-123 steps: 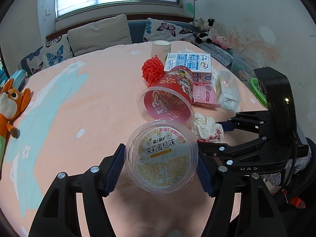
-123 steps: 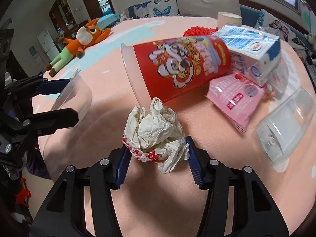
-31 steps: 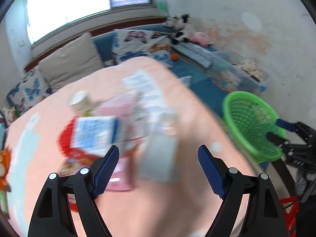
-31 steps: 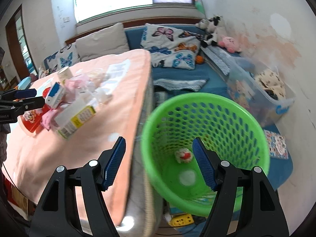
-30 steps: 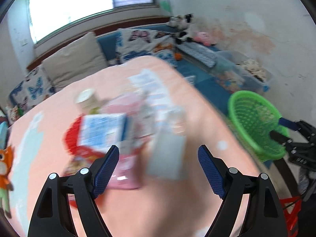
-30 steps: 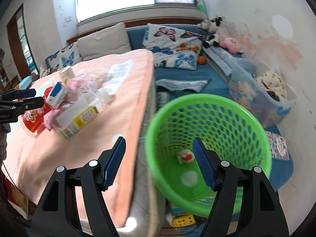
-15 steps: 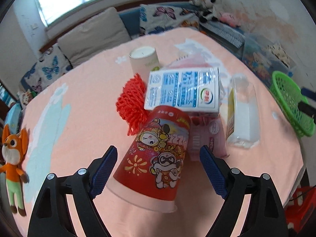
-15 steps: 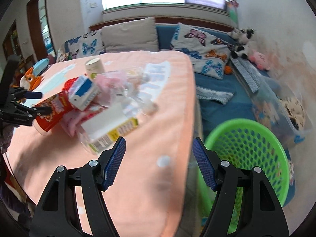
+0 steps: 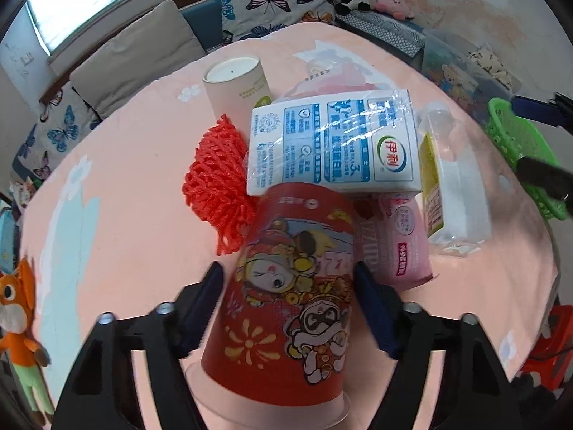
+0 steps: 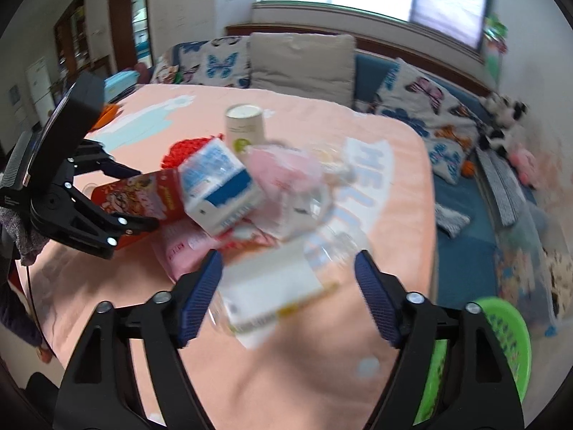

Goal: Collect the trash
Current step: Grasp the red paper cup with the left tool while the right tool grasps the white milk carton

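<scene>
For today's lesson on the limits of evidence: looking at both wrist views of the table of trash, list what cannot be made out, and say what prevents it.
- Clear bottle label, right wrist view: motion blur makes the print unreadable.
- Red cup mouth, left wrist view: faces the camera's bottom edge, so its inside is unseen.
- Pink packet, left wrist view: partly covered by cup and milk carton.
- Green basket, right wrist view: behind the gripper finger, contents hidden.

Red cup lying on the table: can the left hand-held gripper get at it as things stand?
Probably yes. The left hand-held gripper is open with the red cup already between its fingers; nothing blocks either side, though the milk carton lies against the cup's far end.
</scene>
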